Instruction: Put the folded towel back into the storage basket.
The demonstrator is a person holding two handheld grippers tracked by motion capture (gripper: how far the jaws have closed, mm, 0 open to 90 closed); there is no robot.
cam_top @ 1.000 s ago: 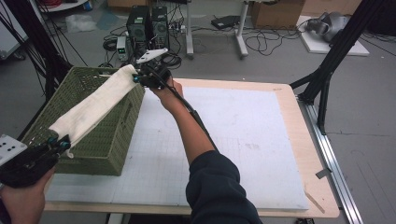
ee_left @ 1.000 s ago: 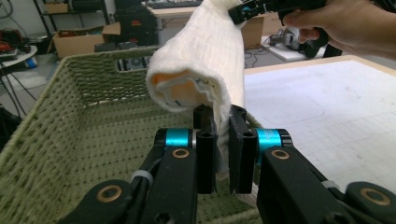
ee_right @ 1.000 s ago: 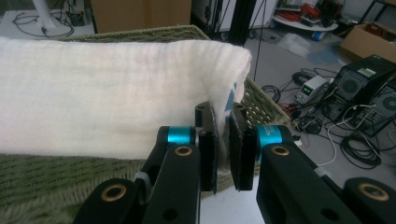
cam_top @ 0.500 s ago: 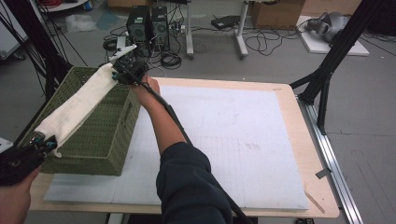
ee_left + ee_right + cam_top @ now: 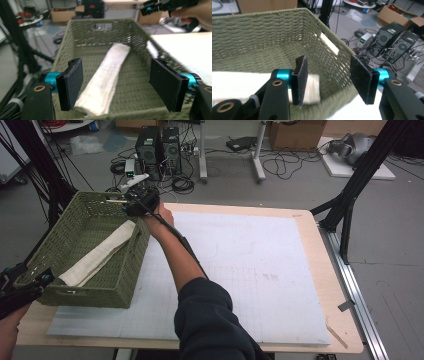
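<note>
Since the rolled towel (image 5: 97,255) already lay inside the green basket (image 5: 55,292), the main job looked done, and what remained seemed to be only drawing both grippers away. The towel rested on the basket floor, running lengthwise from the near corner toward the far wall, with nothing gripping it.

The left gripper (image 5: 120,85) had just been opening; its jaws stood wide apart at the near end of the basket, with that end of the towel lying below and between them but untouched by the pads. The right gripper (image 5: 328,80) had also just been opening; its jaws stood apart above the far rim of the basket, with nothing between them, and the far end of the towel showed behind its left pad. In the high view the right gripper (image 5: 141,201) hovered over the far corner of the basket, and the left gripper (image 5: 22,287) sat at the near corner.

As for materials, the towel was a pale cream cloth, soft and slightly creased, folded or rolled into a long flat bundle. The basket was rectangular, woven from olive cord in an open mesh, with slot handles cut in its end walls. It sat at the left edge of the table (image 5: 330,285), a pale wooden board covered by a white mat (image 5: 250,270) with faint grid lines. The gripper pads were black and felt-like.
</note>
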